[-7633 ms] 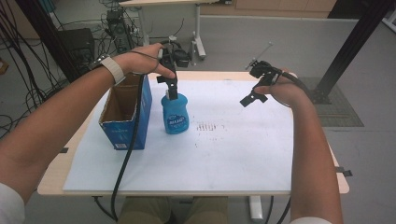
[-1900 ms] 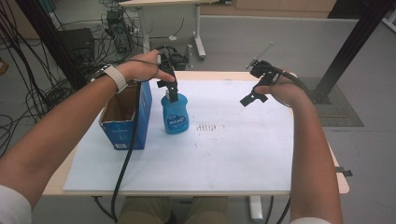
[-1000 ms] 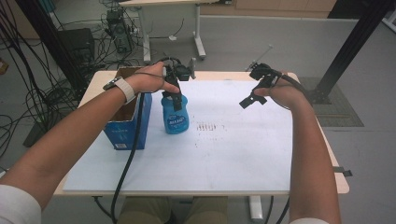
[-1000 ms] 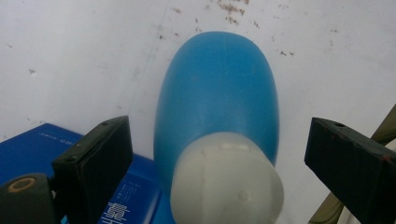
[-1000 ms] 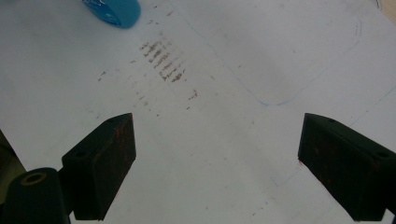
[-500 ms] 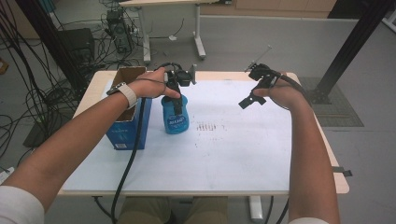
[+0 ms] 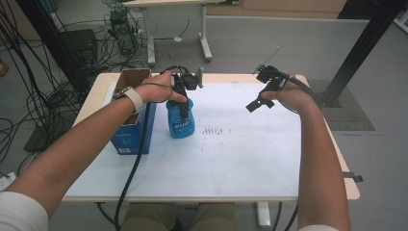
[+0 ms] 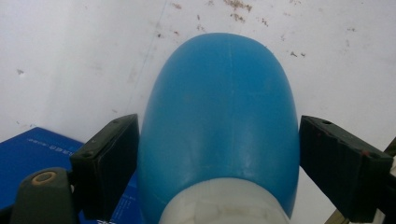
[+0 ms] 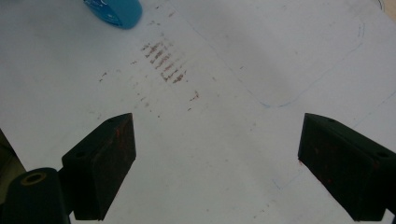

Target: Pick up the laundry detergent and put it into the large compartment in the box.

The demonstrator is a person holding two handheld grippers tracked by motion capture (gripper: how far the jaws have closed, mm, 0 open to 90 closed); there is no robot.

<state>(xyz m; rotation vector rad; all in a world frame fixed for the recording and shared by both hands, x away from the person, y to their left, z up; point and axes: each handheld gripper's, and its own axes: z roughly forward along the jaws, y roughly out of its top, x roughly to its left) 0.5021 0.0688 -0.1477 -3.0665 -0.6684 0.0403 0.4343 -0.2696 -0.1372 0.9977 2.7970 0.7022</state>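
A blue plastic bottle stands upright left of the middle of the white-covered table. My left gripper points straight down over the bottle. In the left gripper view the bottle's blue shoulder and white neck lie between the two black pads. The jaws have just been closing, but a gap remains on each side of the neck, so my left gripper is open. My right gripper hovers open over the right half of the table. My right gripper has nothing between its pads, and the bottle shows at the top left.
A blue cardboard box with an open top stands just left of the bottle, and its edge is beside the left pad. Brown smudges mark the sheet at the middle. Cables trail off the table's near edge.
The left forearm has swung slightly inward and the left gripper has settled over the bottle's top. The right hand has stayed where it was.
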